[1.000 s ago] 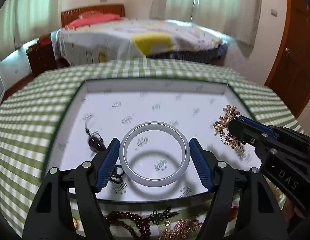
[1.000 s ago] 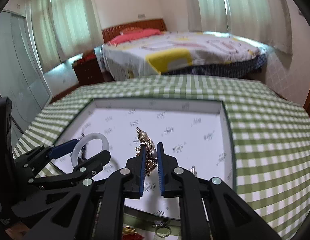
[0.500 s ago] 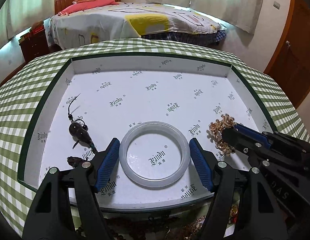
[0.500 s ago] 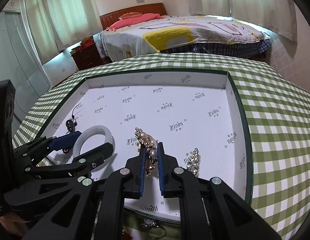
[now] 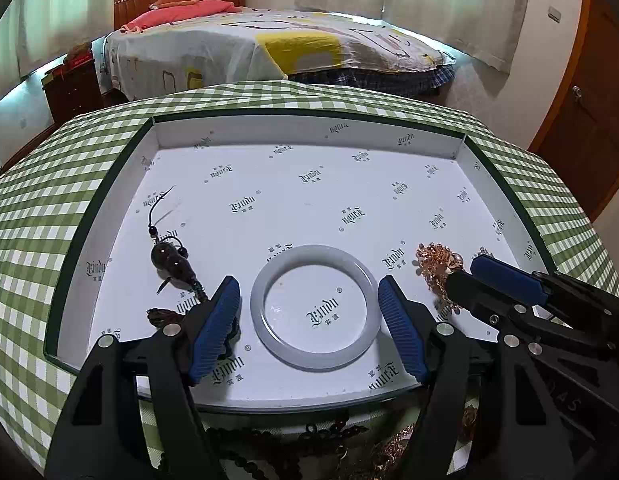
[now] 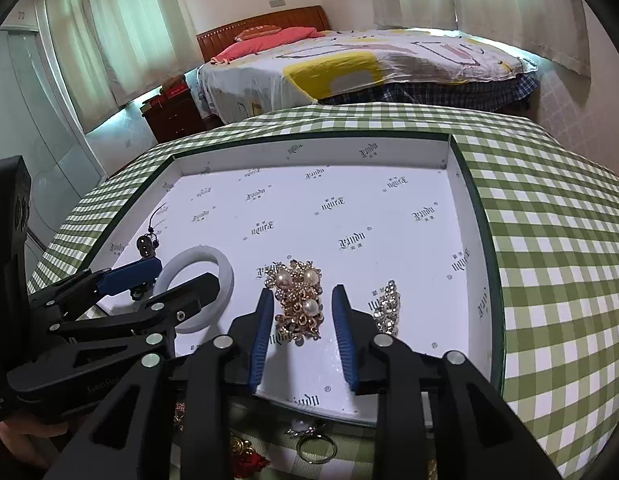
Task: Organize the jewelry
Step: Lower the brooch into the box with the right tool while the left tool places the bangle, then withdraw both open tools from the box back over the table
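A white box tray (image 5: 309, 132) (image 6: 469, 216) lies on a green checked tablecloth. In it lie a pale jade bangle (image 5: 265, 322) (image 6: 225, 276), a dark bead pendant on a cord (image 5: 169, 260) (image 6: 145, 244), a gold and pearl brooch (image 6: 297, 300) (image 5: 437, 264) and a small crystal brooch (image 6: 387, 306). My left gripper (image 5: 309, 312) is open with its fingers on either side of the bangle. My right gripper (image 6: 303, 316) is open around the gold and pearl brooch, which rests on the tray floor.
Loose jewelry lies on the cloth in front of the tray: dark bead strings (image 5: 269, 452), gold pieces (image 5: 393, 448), a ring (image 6: 315, 448). A bed (image 5: 269, 44) stands beyond the table, a wooden door (image 5: 589, 92) to the right.
My right gripper has opened and let go of the gold and pearl brooch, which now lies on the tray floor. My left gripper stays open around the bangle.
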